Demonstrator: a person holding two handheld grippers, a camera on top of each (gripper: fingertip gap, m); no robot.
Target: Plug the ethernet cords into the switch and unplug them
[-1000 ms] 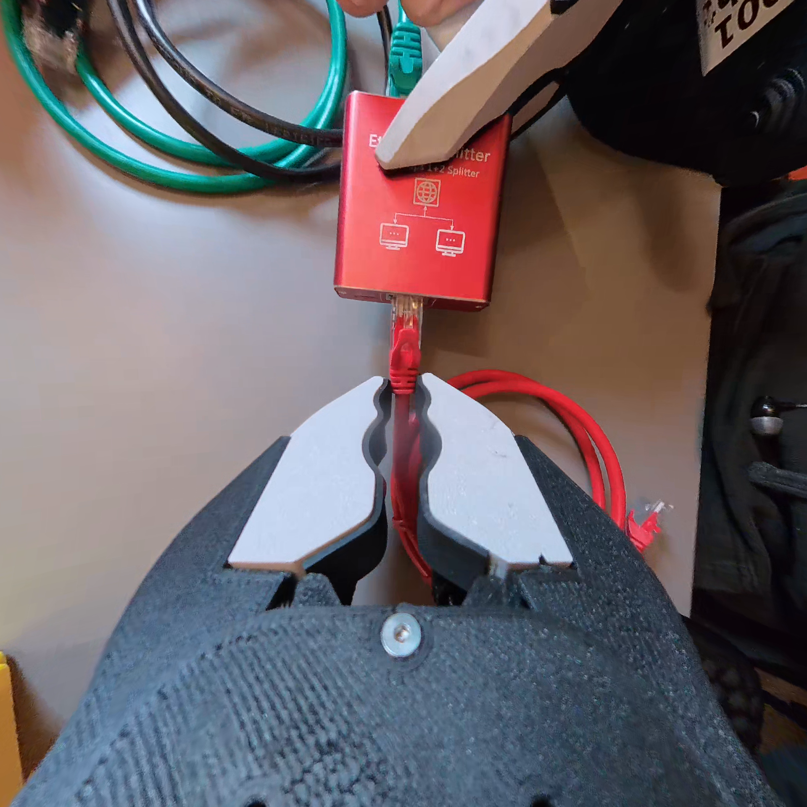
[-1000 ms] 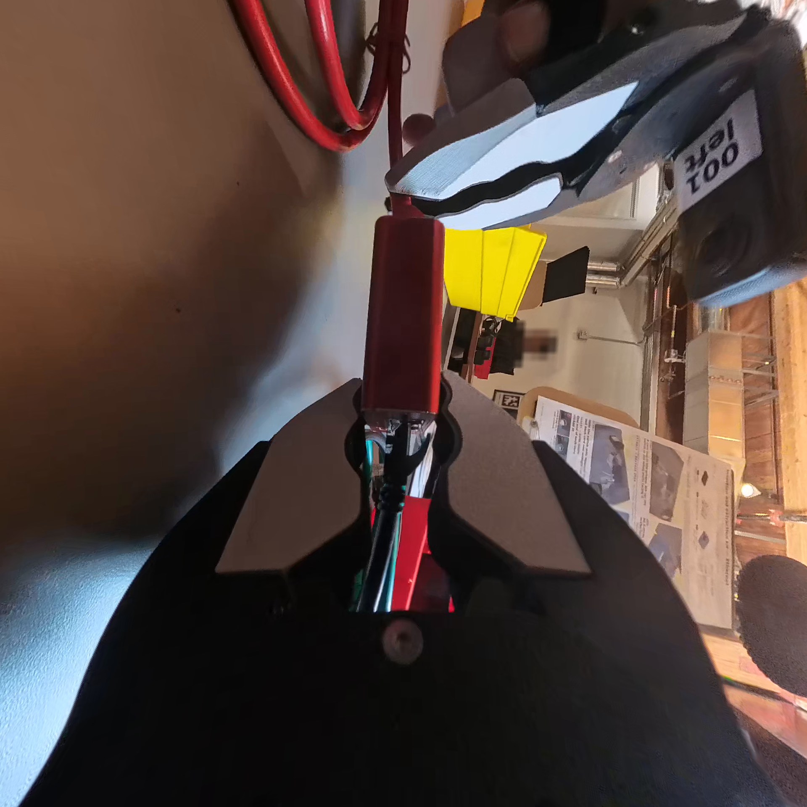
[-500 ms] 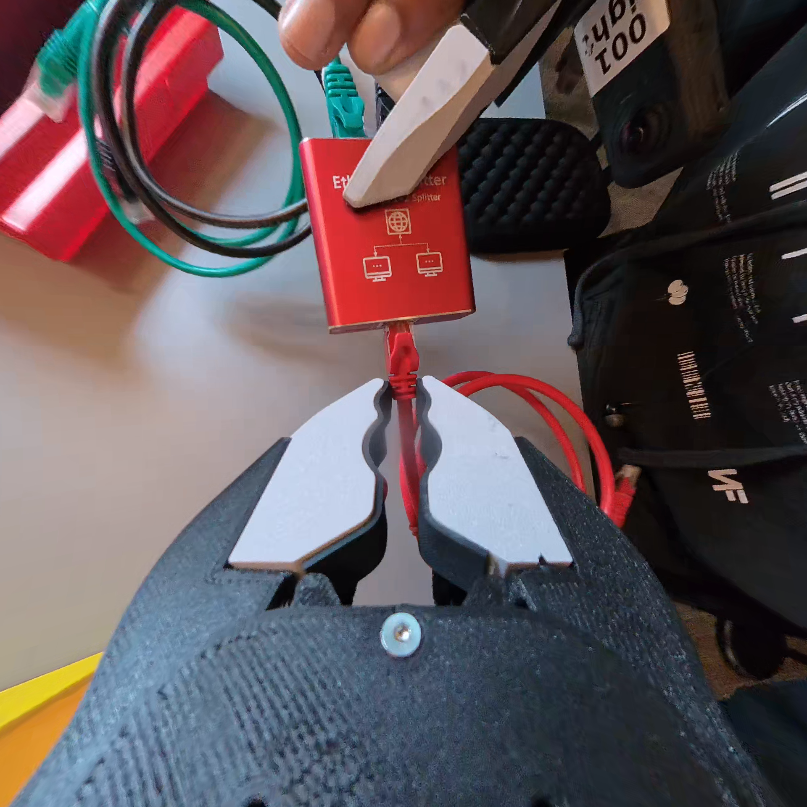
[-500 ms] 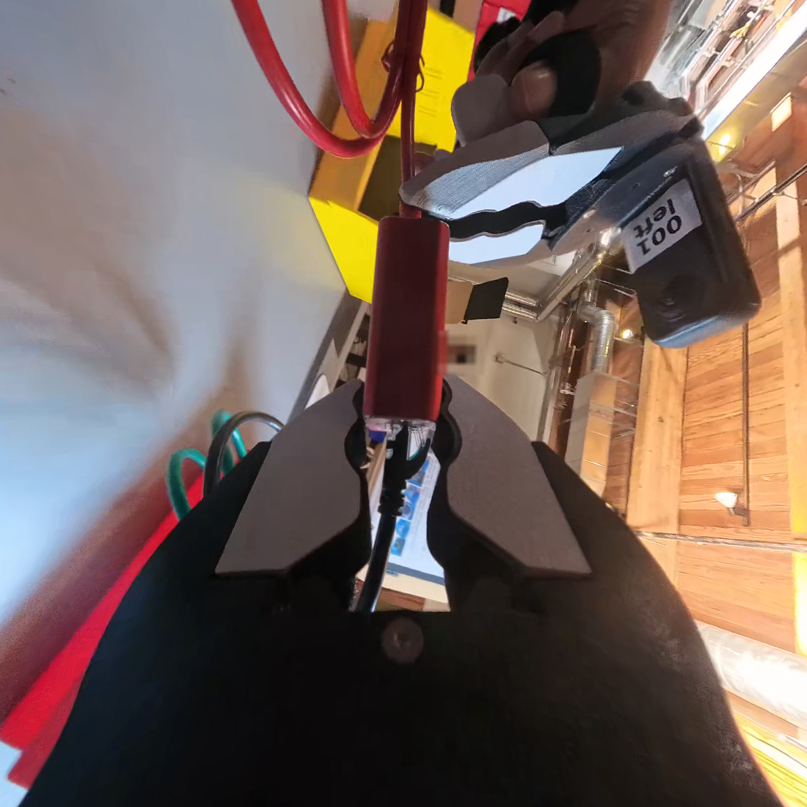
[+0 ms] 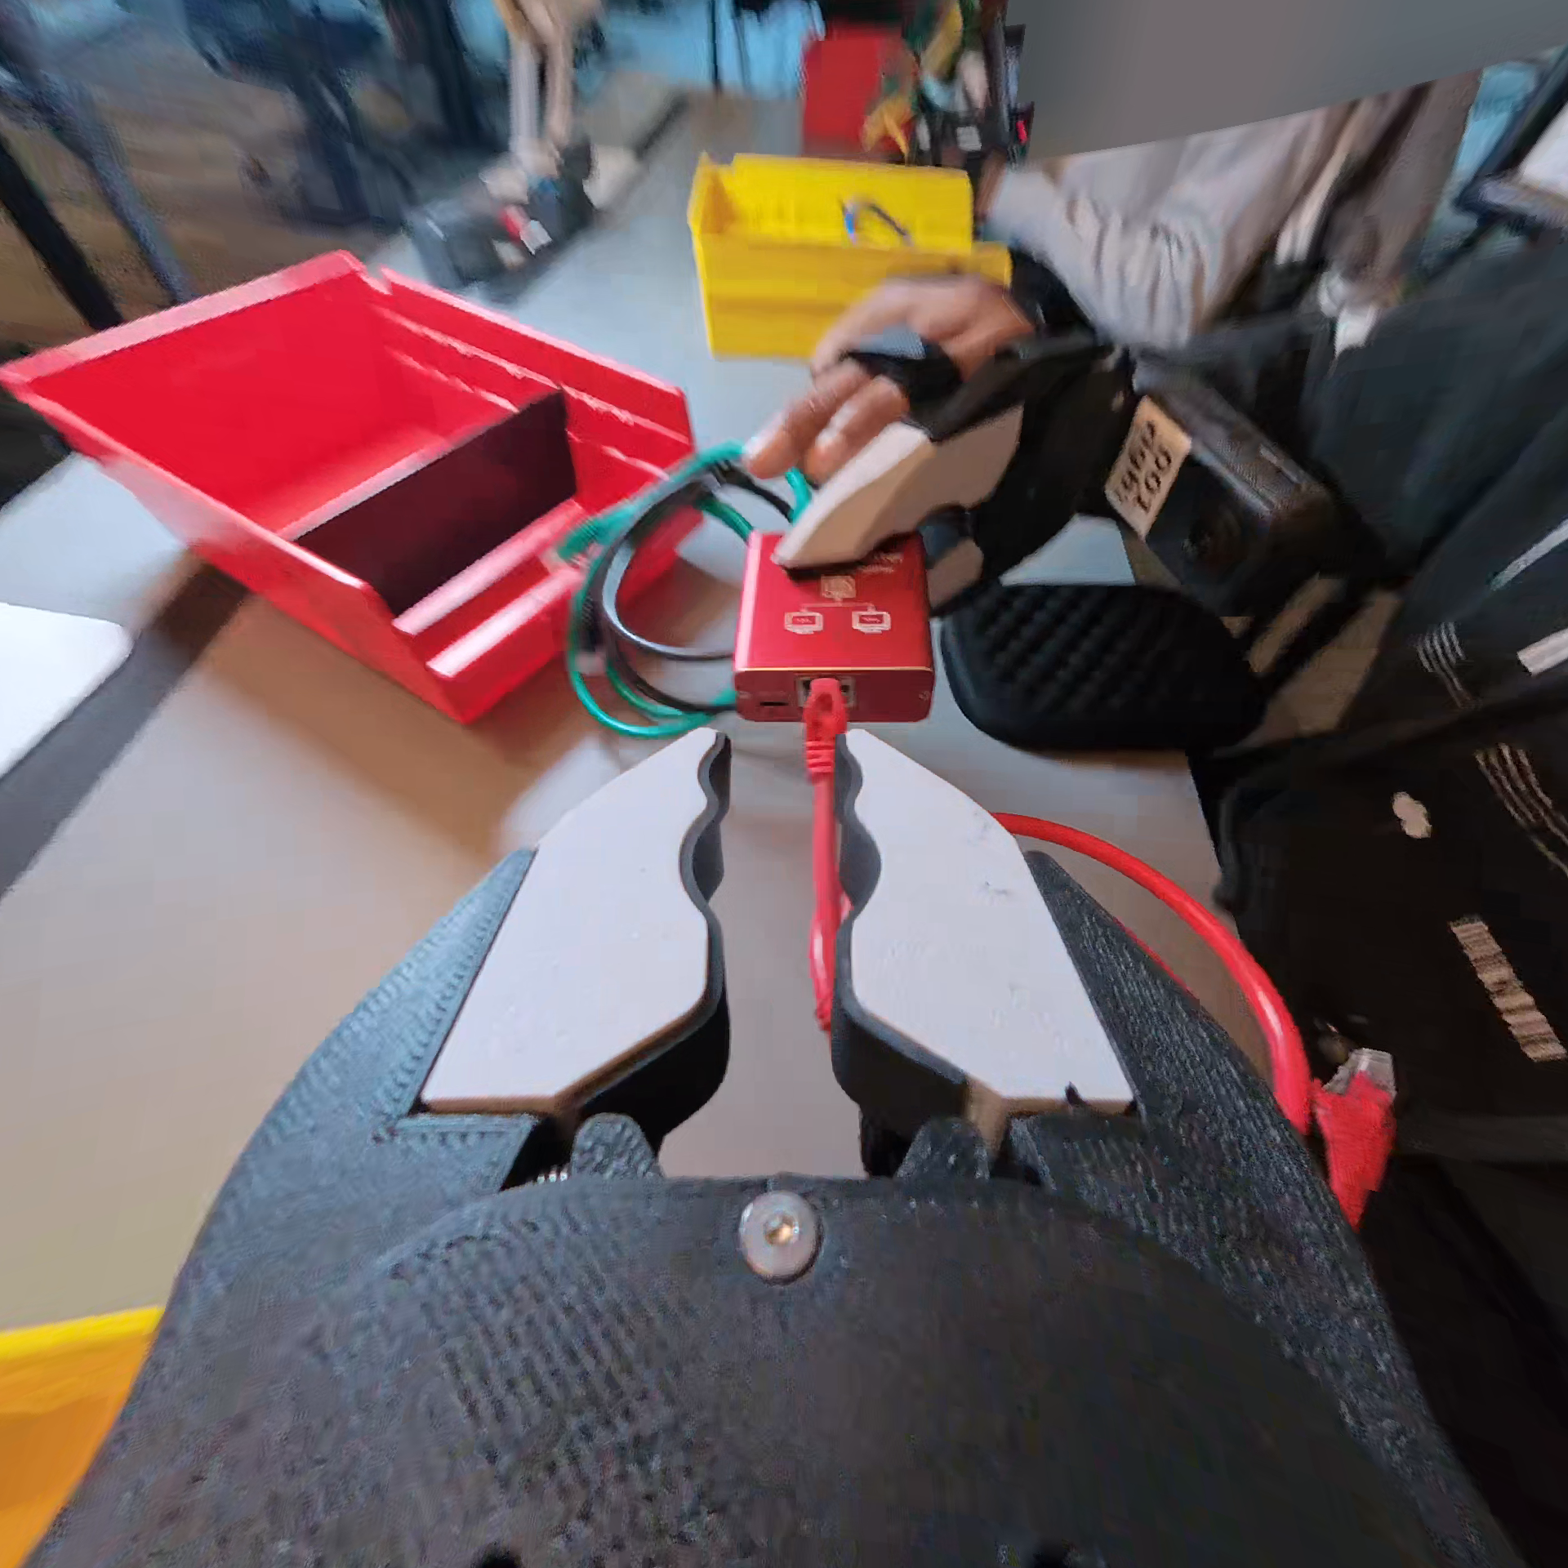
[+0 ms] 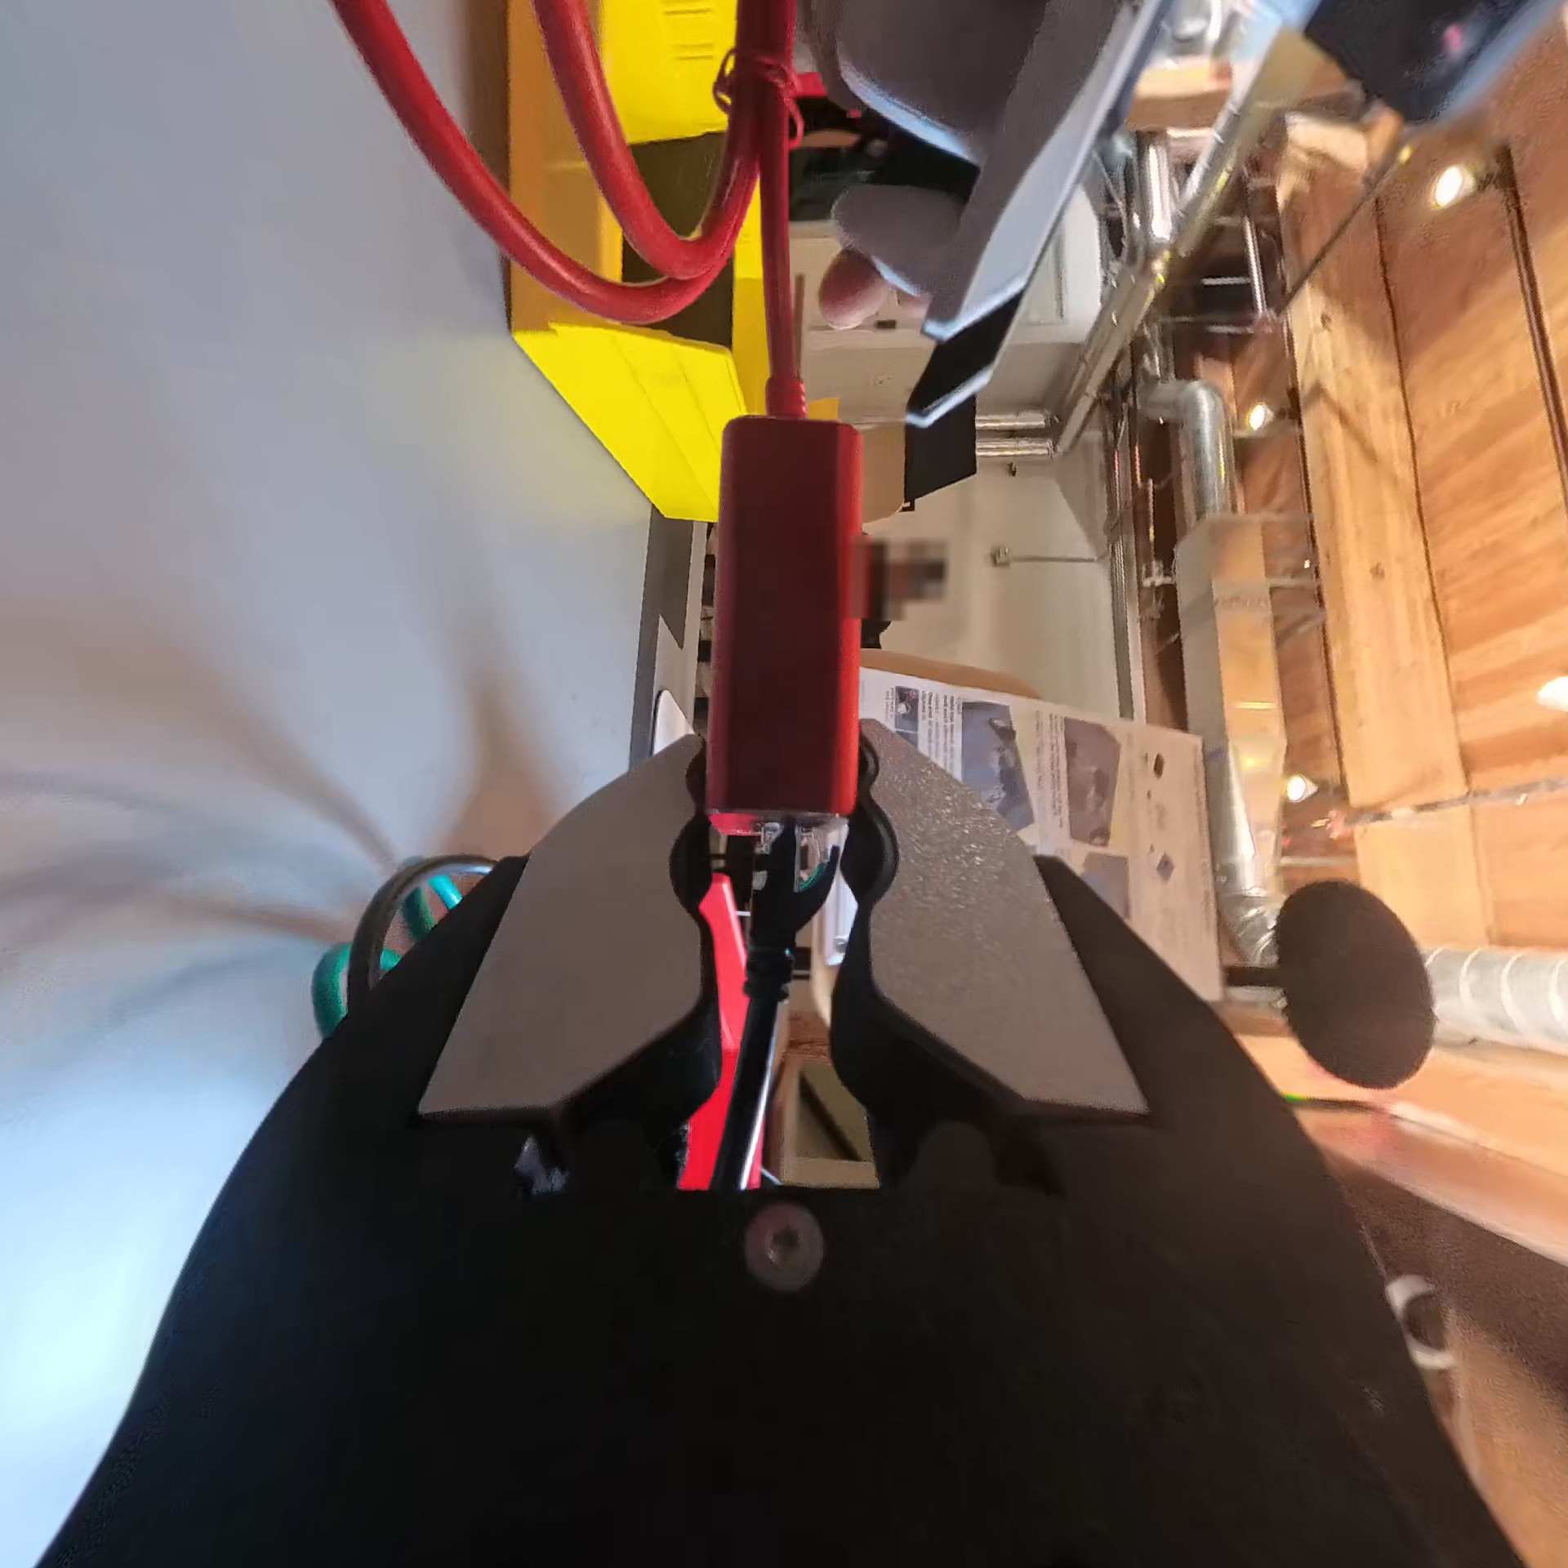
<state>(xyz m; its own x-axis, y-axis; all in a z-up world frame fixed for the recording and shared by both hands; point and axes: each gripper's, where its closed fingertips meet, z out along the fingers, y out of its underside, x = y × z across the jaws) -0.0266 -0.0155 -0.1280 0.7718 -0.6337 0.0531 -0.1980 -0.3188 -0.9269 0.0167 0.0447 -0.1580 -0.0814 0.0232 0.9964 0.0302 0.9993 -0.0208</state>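
Low in the left wrist frame, my left gripper [image 5: 785, 764] stands parted, its grey pads either side of the thin red ethernet cord [image 5: 823, 857] without pinching it. Just beyond, at centre frame, that cord's plug sits in the front port of the small red metal switch box [image 5: 836, 645]. My right gripper [image 6: 781, 772] clamps the box's rear end, where a black cord [image 6: 764, 984] and a green cord [image 5: 628, 721] are plugged in. Plugging looks finished; I judge all the unplugging remains. Farther off, upper left, lies a red plastic bin [image 5: 339, 475].
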